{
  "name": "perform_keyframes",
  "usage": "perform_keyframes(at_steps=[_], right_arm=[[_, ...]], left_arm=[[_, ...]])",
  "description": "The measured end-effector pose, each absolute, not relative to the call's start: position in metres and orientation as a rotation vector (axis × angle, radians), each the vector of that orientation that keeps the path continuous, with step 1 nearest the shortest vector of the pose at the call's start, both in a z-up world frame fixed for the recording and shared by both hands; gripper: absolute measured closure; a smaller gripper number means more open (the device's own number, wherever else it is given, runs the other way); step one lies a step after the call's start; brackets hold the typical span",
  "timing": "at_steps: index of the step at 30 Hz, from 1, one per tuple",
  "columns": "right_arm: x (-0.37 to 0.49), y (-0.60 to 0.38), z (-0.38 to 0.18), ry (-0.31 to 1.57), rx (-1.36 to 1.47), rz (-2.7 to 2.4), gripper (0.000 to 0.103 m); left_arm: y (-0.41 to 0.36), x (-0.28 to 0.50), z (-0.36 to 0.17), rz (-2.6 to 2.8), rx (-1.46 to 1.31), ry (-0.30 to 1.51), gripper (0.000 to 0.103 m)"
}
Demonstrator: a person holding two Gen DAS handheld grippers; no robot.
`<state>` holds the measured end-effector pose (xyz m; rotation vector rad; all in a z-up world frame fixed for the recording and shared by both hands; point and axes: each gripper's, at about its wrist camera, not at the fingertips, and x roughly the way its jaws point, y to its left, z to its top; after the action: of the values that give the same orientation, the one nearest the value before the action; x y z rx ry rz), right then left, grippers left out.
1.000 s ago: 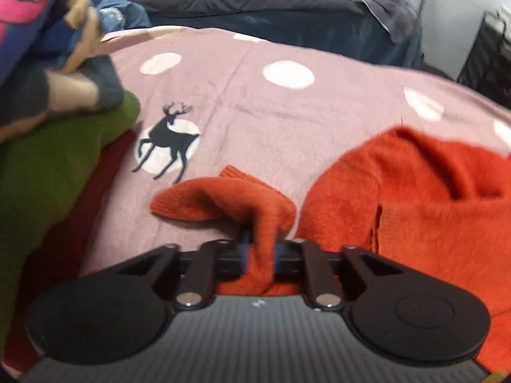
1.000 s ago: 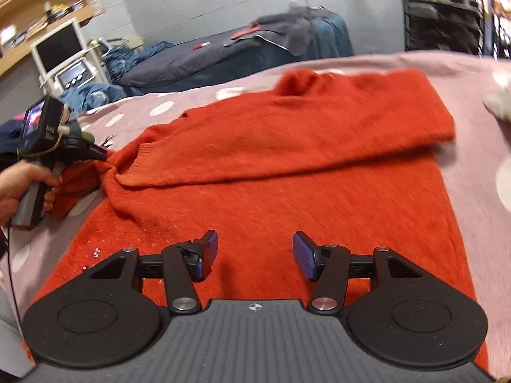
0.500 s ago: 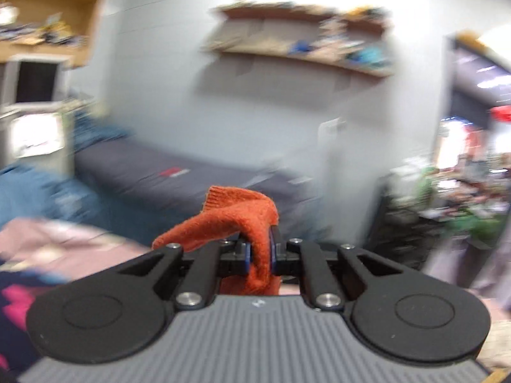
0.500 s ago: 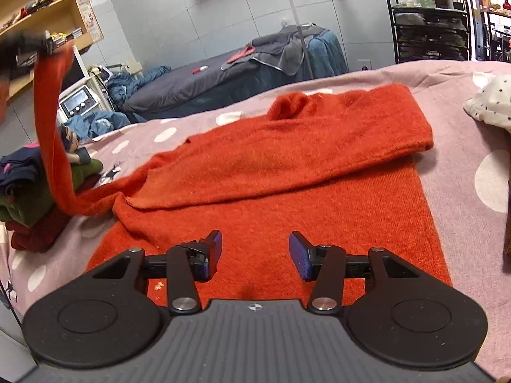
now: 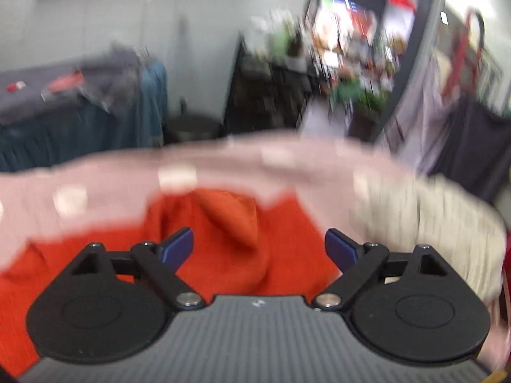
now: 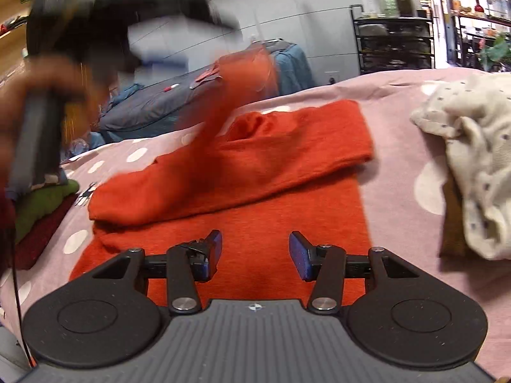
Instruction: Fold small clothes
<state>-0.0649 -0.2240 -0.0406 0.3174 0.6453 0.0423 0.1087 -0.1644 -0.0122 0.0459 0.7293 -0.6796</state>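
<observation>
The right gripper (image 6: 254, 250) is wide open with nothing in it, just above the orange sweater (image 6: 255, 198) on the pink spotted blanket (image 6: 399, 102). The left gripper (image 5: 258, 247) has just opened wide. A loose orange sleeve (image 5: 233, 214) hangs between its fingers, not pinched.

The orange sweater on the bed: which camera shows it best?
The right wrist view: the orange sweater lies nearly whole and fairly sharp, one sleeve folded across, the other in mid-air. The left wrist view shows only a blurred part past the open fingers.
</observation>
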Motion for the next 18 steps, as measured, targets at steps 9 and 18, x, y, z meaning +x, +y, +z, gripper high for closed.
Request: perform_keyframes(at_steps=[9,18], right_arm=[[-0.035,-0.249,-0.044,0.607,0.408,0.072,0.021],[0.058,-0.281,-0.057,0.602,0.625,-0.003,0.026]], left_arm=[[-0.040,0.073,-0.083,-0.270,0.264,0.777,0.013],[0.065,0.081,-0.101,-0.045,0.071,0.868,0.013]])
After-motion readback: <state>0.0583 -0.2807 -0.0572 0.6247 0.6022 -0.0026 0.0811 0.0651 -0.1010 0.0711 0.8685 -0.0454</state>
